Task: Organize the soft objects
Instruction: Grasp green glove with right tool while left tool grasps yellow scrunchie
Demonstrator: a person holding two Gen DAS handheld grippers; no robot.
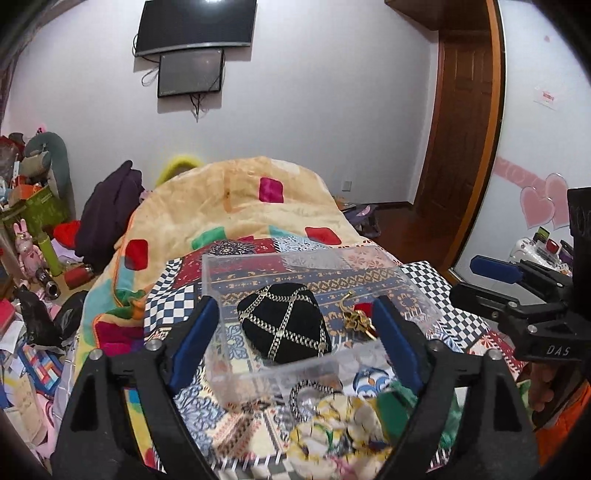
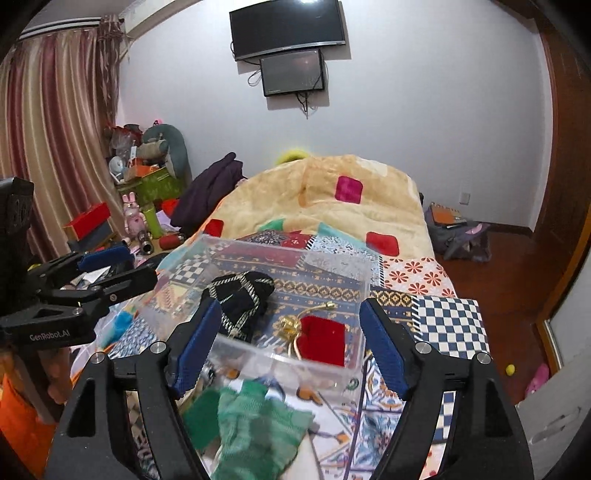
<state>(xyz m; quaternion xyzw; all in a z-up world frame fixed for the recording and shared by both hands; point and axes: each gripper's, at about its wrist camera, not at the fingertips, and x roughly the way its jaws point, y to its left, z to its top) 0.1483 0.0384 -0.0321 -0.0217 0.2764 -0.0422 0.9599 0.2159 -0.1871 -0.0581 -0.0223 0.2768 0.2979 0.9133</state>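
A clear plastic box [image 1: 317, 258] [image 2: 258, 356] sits on the patterned bedspread. Inside lie a black cap with gold chain trim [image 1: 284, 325] [image 2: 240, 299] and a red velvet pouch with a gold tassel [image 2: 321, 339] [image 1: 364, 308]. In front of the box lie a green knitted cloth [image 2: 255, 428] [image 1: 397, 402] and a yellow-white patterned cloth [image 1: 332, 428]. My left gripper [image 1: 295, 339] is open, its fingers either side of the box's near part. My right gripper [image 2: 290, 341] is open above the green cloth, empty.
A beige blanket [image 1: 236, 206] with coloured patches is heaped at the bed's far end. Clutter, toys and boxes [image 2: 144, 192] fill the floor at left. A brown door [image 1: 465, 129] and wooden floor [image 2: 491, 295] are at right. Screens [image 2: 288, 33] hang on the wall.
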